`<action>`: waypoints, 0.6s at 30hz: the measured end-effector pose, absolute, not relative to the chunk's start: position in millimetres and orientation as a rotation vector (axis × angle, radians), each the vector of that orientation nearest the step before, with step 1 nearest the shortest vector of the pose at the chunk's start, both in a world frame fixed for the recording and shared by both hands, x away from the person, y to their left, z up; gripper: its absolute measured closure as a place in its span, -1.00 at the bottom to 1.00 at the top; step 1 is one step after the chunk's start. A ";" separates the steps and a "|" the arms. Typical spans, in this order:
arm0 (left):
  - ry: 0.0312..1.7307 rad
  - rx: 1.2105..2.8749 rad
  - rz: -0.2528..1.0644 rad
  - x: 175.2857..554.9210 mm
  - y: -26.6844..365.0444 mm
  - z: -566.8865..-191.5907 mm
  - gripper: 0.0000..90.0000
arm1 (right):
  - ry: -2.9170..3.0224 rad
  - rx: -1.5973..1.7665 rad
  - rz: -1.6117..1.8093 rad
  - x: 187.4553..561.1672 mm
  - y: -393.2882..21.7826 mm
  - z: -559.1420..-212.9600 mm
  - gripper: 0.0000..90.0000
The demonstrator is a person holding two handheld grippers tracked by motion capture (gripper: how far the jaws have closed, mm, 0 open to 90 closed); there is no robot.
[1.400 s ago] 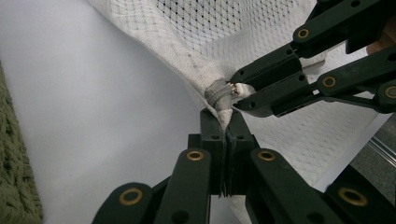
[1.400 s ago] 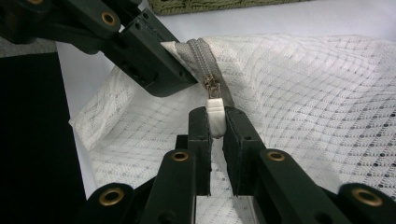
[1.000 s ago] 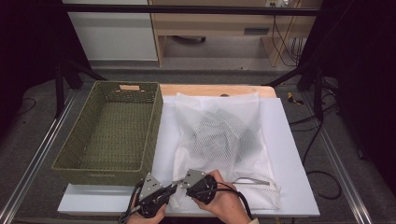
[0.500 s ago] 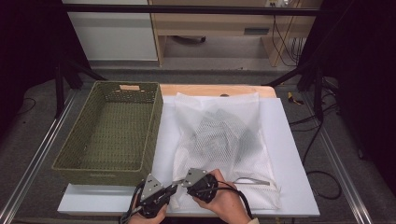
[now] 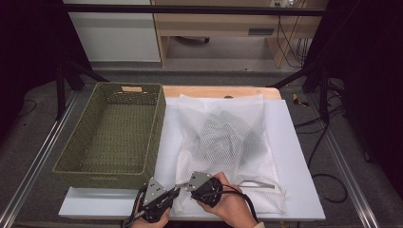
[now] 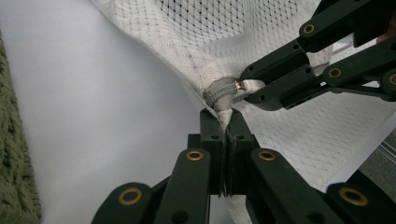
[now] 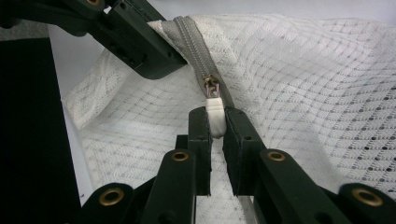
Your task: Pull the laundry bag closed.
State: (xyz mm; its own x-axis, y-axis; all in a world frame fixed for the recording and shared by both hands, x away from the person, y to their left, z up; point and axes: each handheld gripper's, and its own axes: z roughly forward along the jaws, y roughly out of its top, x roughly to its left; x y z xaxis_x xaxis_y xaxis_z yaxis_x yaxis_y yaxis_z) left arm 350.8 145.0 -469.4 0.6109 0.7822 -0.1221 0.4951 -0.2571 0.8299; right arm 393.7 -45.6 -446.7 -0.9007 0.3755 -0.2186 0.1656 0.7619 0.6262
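- Between the jaws of the right gripper (image 7: 215, 122) a white zipper pull tab (image 7: 215, 116) is pinched, the jaws closed onto it from both sides; the tab hangs from a small metal slider (image 7: 211, 85) on a grey zipper (image 7: 194, 42).
- Just beside it, the left gripper (image 6: 226, 122) is clamped fully together on the corner of the white mesh laundry bag (image 5: 223, 142), right at the bunched grey end of the zipper (image 6: 219, 94).
- That corner appears to be held so the fabric is anchored and kept taut, letting the slider be drawn along the teeth rather than the whole bag being dragged.
- Both grippers are seen close together at the bag's near-left corner, by the table's front edge, in the high view: left gripper (image 5: 172, 194), right gripper (image 5: 183, 185).
- Dark clothing (image 5: 223, 135) is visible through the mesh, so the bag is judged to be filled.
- A green woven basket (image 5: 157, 128) stands empty just left of the bag on the white table surface (image 5: 294, 156), likely placed within easy reach for the contents.
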 end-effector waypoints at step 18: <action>1.007 1.914 0.388 349.4 142.5 -468.8 0.97 | 2.632 0.412 0.866 394.3 -55.3 -444.5 0.81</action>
